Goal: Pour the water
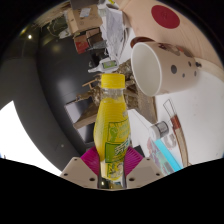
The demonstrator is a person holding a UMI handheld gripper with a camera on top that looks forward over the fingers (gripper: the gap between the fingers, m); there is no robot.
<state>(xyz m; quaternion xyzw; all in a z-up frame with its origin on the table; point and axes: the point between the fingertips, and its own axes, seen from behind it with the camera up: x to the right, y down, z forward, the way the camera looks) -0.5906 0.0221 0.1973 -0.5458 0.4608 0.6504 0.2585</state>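
Jaws closed on an upright yellow bottle [111,130], both pink pads [93,158] pressing its lower body; a white cup [158,67] lies tilted just beyond.

- Dark grey floor [45,100] fills the area beside the work surface.
- Pale table surface [200,110] carries scattered items.
- Cluttered furniture [85,35] stands in the far background.
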